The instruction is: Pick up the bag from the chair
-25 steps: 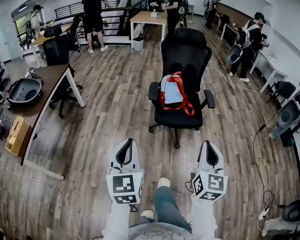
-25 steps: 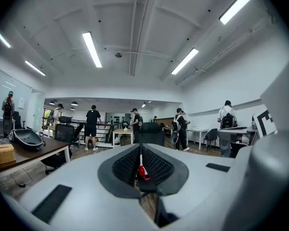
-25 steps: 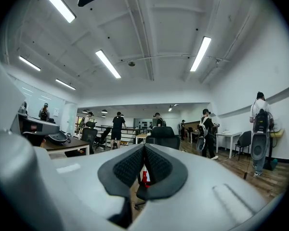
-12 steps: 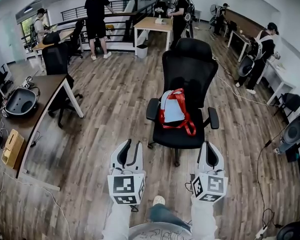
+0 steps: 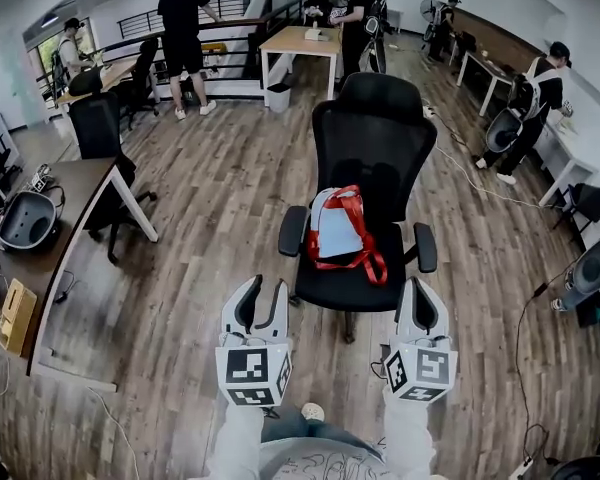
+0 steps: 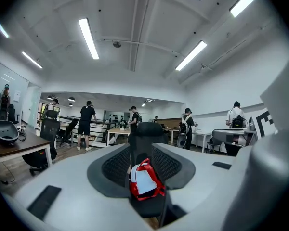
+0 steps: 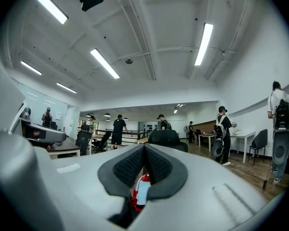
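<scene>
A white bag (image 5: 335, 233) with red straps leans against the backrest on the seat of a black office chair (image 5: 375, 118). Both grippers hover in front of the chair, short of the seat's front edge. My left gripper (image 5: 262, 293) is open, and in the left gripper view the bag (image 6: 143, 182) and chair (image 6: 147, 131) show through the gap between its jaws. My right gripper (image 5: 417, 293) is shut with nothing in it; in the right gripper view only a sliver of the bag (image 7: 141, 191) peeks out below its closed pads (image 7: 127, 167).
A dark desk (image 5: 80, 198) stands at the left with a grey headset-like device (image 5: 25, 218) and a yellow box (image 5: 15, 313). Another black chair (image 5: 95, 128) sits beside it. Cables (image 5: 480, 183) run over the floor at the right. Several people stand at the back.
The head view has closed in on the chair, so the bag now sits nearer and slightly further left. Both grippers keep the same pose and state.
</scene>
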The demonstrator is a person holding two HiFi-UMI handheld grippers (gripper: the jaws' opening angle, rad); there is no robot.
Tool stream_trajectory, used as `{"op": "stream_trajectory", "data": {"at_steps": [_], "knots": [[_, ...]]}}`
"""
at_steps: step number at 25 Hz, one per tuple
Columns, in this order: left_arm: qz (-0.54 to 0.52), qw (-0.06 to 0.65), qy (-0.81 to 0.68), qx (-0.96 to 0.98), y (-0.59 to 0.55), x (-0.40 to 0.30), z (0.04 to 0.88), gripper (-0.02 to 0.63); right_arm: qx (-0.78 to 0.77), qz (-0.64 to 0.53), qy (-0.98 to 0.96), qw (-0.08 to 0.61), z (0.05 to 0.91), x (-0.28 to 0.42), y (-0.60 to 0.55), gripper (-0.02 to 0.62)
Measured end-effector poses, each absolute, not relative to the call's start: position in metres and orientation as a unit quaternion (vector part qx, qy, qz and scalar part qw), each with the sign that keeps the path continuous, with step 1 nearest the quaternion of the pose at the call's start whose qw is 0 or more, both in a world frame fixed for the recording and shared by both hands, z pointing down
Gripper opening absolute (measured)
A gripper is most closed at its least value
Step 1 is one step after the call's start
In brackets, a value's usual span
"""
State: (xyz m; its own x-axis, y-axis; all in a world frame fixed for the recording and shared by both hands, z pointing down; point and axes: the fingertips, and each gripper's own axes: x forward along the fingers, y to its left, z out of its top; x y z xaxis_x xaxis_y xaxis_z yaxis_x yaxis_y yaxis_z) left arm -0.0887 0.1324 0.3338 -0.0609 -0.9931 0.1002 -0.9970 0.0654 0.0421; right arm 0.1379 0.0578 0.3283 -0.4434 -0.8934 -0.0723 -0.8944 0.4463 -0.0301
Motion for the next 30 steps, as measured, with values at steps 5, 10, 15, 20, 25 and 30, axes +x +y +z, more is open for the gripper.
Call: {"op": "stream_trajectory", "data": {"at_steps": [5,10,15,20,25,30], "knots": [[0.033,0.063,-0.719,0.692,0.093,-0.086,0.35,0.127,-0.528,-0.006,0.849,0.03,0.345,0.137,0.024,0.009],[0.043,0.072,-0.709,0.701,0.047,-0.091,0.364,0.127,-0.538,-0.015,0.842,0.024,0.356,0.135,-0.018,0.009],[0.042,0.078,-0.698,0.71,-0.016,-0.104,0.373,0.127,-0.552,-0.011,0.833,0.025,0.359,0.126,-0.073,0.011],[0.043,0.086,-0.684,0.723,-0.089,-0.122,0.378,0.127,-0.571,-0.012,0.82,0.031,0.355,0.114,-0.139,0.009],[0.056,0.1,-0.66,0.742,-0.157,-0.132,0.39,0.127,-0.591,-0.013,0.806,0.025,0.356,0.107,-0.201,0.009],[0.067,0.112,-0.632,0.764,-0.215,-0.135,0.409,0.127,-0.608,-0.017,0.794,0.014,0.367,0.104,-0.252,0.009]]}}
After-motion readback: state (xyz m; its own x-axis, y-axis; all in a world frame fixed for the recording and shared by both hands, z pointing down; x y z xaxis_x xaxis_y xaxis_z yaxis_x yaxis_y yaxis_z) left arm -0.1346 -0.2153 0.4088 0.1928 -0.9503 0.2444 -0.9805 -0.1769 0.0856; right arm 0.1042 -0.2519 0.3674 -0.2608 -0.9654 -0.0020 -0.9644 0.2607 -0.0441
